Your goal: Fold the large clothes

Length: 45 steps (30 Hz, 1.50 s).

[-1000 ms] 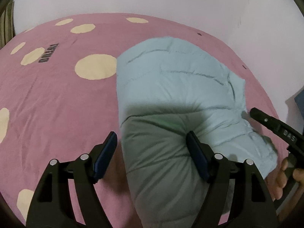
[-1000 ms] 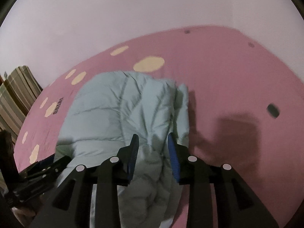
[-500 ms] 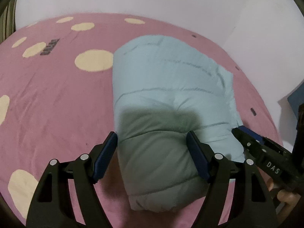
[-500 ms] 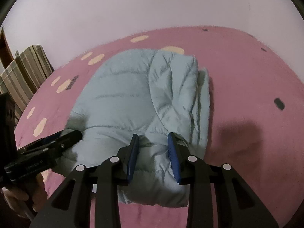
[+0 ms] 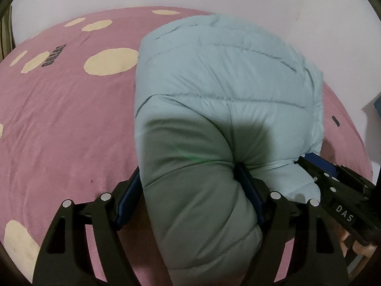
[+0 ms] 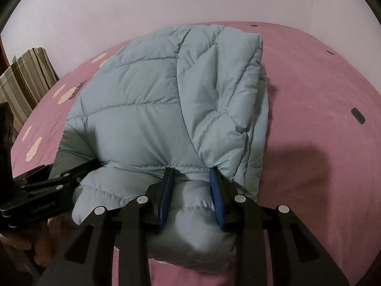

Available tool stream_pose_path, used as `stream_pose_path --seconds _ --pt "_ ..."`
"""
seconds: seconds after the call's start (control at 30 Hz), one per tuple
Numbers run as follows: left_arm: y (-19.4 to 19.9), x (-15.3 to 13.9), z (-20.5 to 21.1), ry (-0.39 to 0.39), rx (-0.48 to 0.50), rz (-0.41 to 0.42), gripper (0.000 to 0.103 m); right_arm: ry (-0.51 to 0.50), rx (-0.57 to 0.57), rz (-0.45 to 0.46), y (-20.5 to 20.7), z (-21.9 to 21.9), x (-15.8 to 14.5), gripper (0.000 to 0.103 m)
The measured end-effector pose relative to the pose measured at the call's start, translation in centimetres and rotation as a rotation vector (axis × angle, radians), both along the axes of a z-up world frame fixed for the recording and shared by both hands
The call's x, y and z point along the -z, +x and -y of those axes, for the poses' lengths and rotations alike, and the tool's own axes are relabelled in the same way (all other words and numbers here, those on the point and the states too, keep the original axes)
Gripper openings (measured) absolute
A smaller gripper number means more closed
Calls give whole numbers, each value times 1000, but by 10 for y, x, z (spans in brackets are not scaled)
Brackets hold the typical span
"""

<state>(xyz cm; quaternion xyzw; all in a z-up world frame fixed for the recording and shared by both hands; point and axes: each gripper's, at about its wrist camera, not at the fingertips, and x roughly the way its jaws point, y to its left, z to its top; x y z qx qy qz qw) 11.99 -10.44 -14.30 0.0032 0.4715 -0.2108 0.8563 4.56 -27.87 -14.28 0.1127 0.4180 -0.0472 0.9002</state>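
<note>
A light blue puffer jacket (image 5: 221, 90), folded into a thick bundle, lies on the pink bedspread (image 5: 59, 124). My left gripper (image 5: 188, 171) holds the bundle's near left end, its wide-set blue pads pressing into the padding on both sides. My right gripper (image 6: 190, 169) is shut on a narrower fold at the near right end of the jacket (image 6: 142, 100). Each gripper shows in the other's view: the right gripper (image 5: 316, 166) at the lower right, the left gripper (image 6: 71, 174) at the lower left. The near ends of the jacket are in shadow.
The bedspread (image 6: 321, 100) has cream dots (image 5: 109, 62) and a dark printed word. A white wall (image 6: 166, 4) runs behind the bed. A striped cushion (image 6: 26, 76) stands at the bed's left end. A person's fingers (image 5: 357, 250) grip the right tool.
Both grippers have sunk toward the bed with the jacket, which now fills more of each view. The near end has bunched up between the left pads.
</note>
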Motion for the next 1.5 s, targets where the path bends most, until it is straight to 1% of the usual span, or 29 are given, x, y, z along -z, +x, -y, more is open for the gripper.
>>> stream_pose_path --seconds 0.1,0.17,0.23,0.3,0.37,0.4,0.43,0.5,0.57,0.63,0.73,0.8,1.03,1.27,1.5 --pt "-7 -8 -6 -24 -6 3 76 10 1 20 -8 -1 -2 33" --pt "-13 -17 -10 -24 -8 11 76 16 4 29 -12 0 -8 33" --pt "-16 -32 -14 -23 -9 39 76 16 9 28 -16 -1 -17 33" --pt "-16 -49 -19 -39 -20 84 76 31 14 48 -19 0 -30 33" --pt "-9 -67 -23 -65 -38 127 76 51 27 93 -17 6 -47 34" --pt "-3 -74 -24 -76 -43 139 76 54 30 106 -14 8 -52 36" --pt "5 -78 -22 -76 -45 145 76 52 35 120 -8 11 -59 38" --pt "23 -82 -16 -79 -53 145 76 40 51 145 6 16 -70 39" --pt "41 -80 -5 -78 -49 145 76 41 52 162 23 21 -76 39" --pt "56 -73 5 -58 -60 140 76 42 54 162 44 26 -75 39" --pt "69 -59 15 -52 -69 107 76 22 58 126 67 29 -63 39" --pt "76 -49 22 -35 -74 91 76 1 66 97 77 31 -52 39" --pt "86 -21 37 43 -83 79 82 -12 78 38 91 39 -16 42" --pt "105 -1 35 22 -93 15 87 9 91 9 101 44 2 43" --pt "110 9 39 40 -92 -9 88 12 99 -3 110 43 12 43"
